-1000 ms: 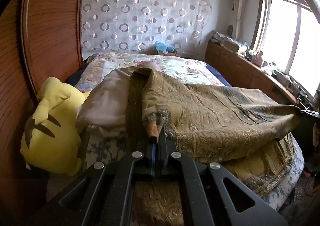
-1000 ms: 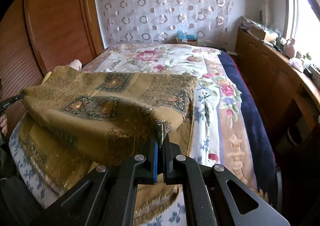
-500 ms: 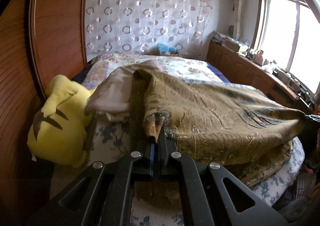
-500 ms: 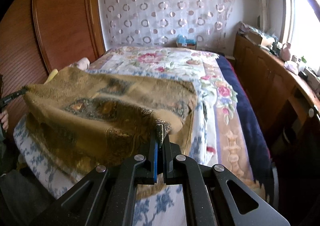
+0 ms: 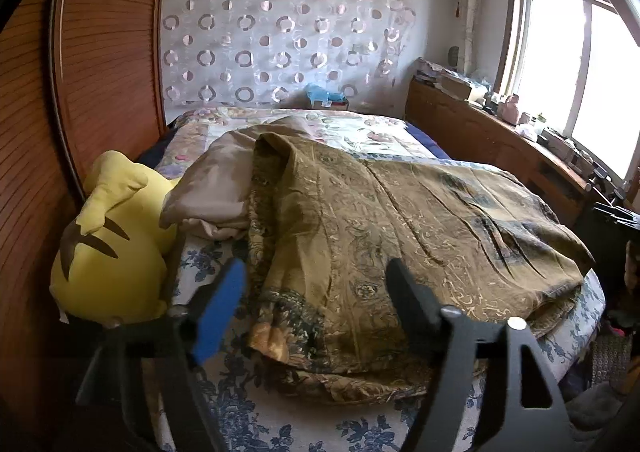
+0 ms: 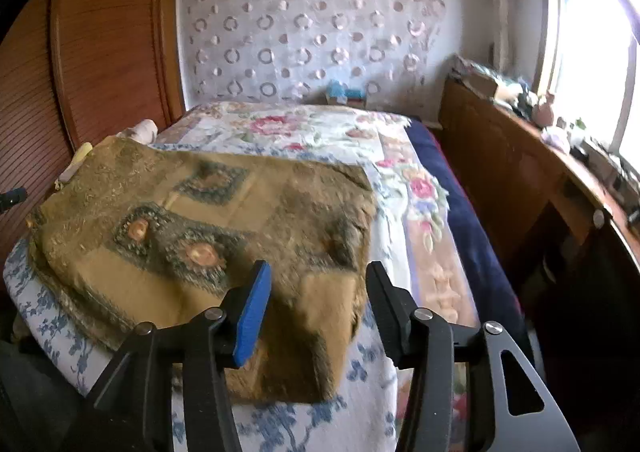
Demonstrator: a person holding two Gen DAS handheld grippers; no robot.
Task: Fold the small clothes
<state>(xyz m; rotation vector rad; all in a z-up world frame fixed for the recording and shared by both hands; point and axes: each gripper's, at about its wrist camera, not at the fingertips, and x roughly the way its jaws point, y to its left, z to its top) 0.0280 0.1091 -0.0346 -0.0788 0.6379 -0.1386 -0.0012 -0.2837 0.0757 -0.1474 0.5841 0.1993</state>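
While you are holding both grippers over the near edge of the bed, their jaws have just been opening and nothing is pressing on the pads. Your left gripper (image 5: 316, 292) is standing wide apart, with a corner of the folded golden-brown patterned cloth (image 5: 400, 220) lying loose between its fingers, at the lower centre of the frame. Your right gripper (image 6: 318, 292) is also standing apart around the other corner of this cloth (image 6: 224, 212). It is resting on the blue-flowered white bedsheet (image 5: 320, 432), and the yellow plush toy (image 5: 108, 252) is lying at the left.
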